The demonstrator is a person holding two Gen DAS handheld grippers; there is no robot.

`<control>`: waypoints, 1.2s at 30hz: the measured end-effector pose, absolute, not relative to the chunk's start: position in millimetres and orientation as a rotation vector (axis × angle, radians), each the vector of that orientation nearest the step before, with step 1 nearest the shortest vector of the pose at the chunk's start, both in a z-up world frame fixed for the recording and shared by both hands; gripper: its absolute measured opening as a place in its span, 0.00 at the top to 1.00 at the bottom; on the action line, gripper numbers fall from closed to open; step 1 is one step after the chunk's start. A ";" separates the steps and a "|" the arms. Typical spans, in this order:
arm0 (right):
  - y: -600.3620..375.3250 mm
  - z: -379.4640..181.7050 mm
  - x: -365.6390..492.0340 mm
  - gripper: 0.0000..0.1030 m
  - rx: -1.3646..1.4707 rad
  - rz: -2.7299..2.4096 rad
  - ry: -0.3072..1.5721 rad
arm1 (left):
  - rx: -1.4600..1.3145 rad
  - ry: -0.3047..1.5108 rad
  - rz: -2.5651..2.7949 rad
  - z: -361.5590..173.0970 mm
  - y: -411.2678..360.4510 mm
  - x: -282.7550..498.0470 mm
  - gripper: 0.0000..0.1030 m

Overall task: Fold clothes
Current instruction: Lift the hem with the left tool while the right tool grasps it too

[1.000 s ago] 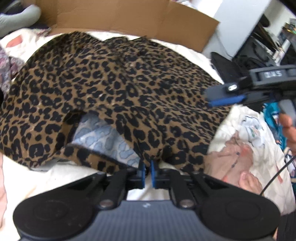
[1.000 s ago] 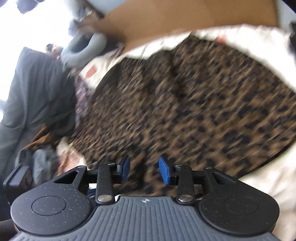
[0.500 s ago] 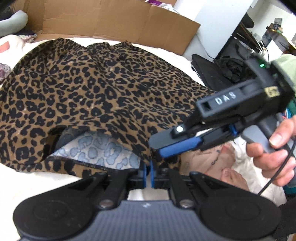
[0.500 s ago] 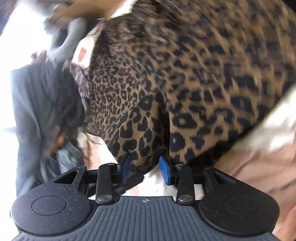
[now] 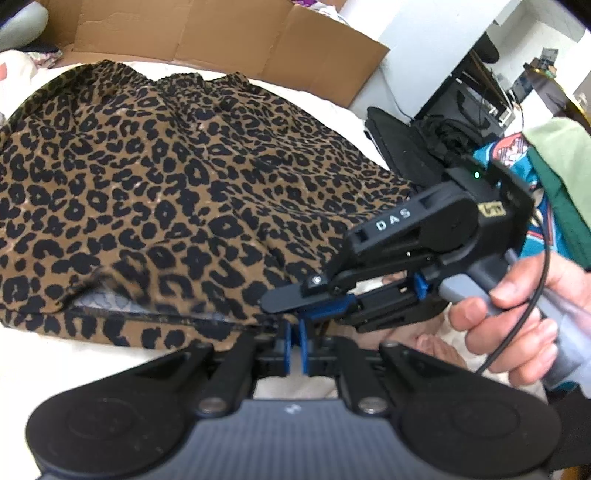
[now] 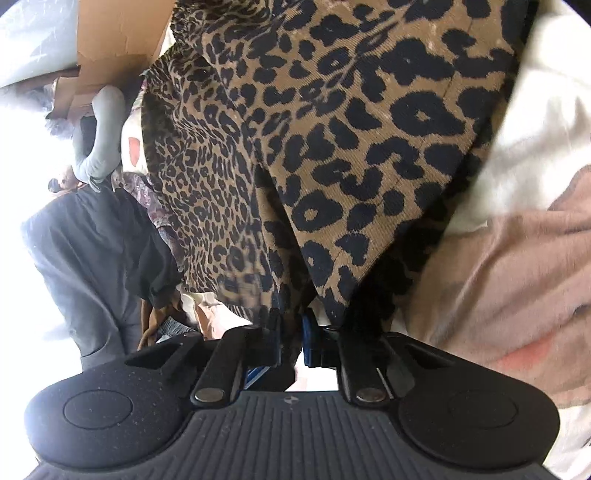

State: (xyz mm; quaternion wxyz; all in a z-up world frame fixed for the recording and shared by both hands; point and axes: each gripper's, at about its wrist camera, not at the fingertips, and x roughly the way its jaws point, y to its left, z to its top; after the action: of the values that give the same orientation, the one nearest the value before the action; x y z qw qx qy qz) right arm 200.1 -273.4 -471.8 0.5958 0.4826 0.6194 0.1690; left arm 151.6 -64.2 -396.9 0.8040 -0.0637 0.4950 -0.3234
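The leopard-print garment [image 5: 177, 192] is tan-brown with black rosette spots all over, and where its hem gapes near the front edge of the bed its lining [image 5: 107, 301] shows pale grey-blue with a fainter spotted print. The bedsheet [image 5: 55, 354] beneath is cream-white, with a dusty pink patch [image 6: 517, 280] and a small red-orange mark. Both grippers are matte black with bright blue pads: the left gripper [image 5: 294, 345] and the right gripper [image 5: 291, 314], which carries white lettering and a tiny green light. The flattened cardboard [image 5: 221, 33] at the far edge is plain brown. A person's sleeve [image 5: 561, 184] is sage green over dark green.
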 end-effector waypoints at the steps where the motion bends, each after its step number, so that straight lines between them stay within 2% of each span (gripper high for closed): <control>1: -275.2 -470.6 200.5 0.94 1.111 0.397 1.432 | -0.151 1.063 -0.672 -396.8 -58.5 153.3 0.85; 6: -274.0 -465.0 203.8 0.95 1.048 0.426 1.417 | -0.228 1.080 -0.565 -398.3 -29.6 162.6 0.70; 9: -272.0 -462.4 205.2 0.95 1.005 0.442 1.414 | -0.309 1.098 -0.499 -407.0 -11.7 171.8 0.67; 12: -270.9 -459.8 205.9 0.95 0.952 0.450 1.415 | -0.383 1.096 -0.449 -412.9 3.9 178.7 0.55; 18: -267.9 -459.2 205.9 0.95 0.889 0.464 1.419 | -0.553 1.088 -0.371 -429.9 27.2 193.3 0.55; 20: -266.8 -457.9 205.9 0.95 0.864 0.470 1.416 | -0.634 1.089 -0.350 -438.6 33.8 196.9 0.59; 21: -266.0 -457.5 206.1 0.95 0.851 0.472 1.416 | -0.676 1.089 -0.341 -443.1 37.2 198.8 0.68; 22: -265.4 -457.3 206.2 0.95 0.841 0.473 1.416 | -0.725 1.095 -0.328 -447.4 41.1 199.7 0.84; 23: -264.8 -457.1 206.3 0.95 0.830 0.474 1.416 | -0.777 1.103 -0.315 -451.7 45.2 200.3 0.95; 24: -263.9 -457.0 206.4 0.95 0.818 0.474 1.416 | -0.789 1.109 -0.301 -453.5 47.5 200.4 0.98; 28: -260.8 -454.6 207.7 0.95 0.775 0.492 1.413 | -0.715 1.113 -0.285 -447.3 49.8 194.7 1.00; 32: -256.4 -453.3 211.3 0.89 0.743 0.507 1.424 | -0.686 1.128 -0.268 -447.3 52.0 188.7 1.00; 34: -256.3 -454.6 213.1 0.77 0.748 0.507 1.435 | -0.678 1.130 -0.259 -449.3 51.5 188.5 1.00; 35: -257.2 -455.4 213.7 0.64 0.761 0.508 1.437 | -0.676 1.130 -0.257 -450.1 49.5 189.4 1.00; 36: -258.8 -456.1 213.8 0.58 0.777 0.509 1.431 | -0.675 1.130 -0.256 -450.7 46.9 190.6 1.00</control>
State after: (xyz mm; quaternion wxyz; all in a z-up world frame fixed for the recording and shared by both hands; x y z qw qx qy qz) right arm 213.8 -258.8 -456.1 0.6577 0.3433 0.6316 0.2248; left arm 190.6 46.9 -450.7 0.7836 -0.3129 0.5234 -0.1187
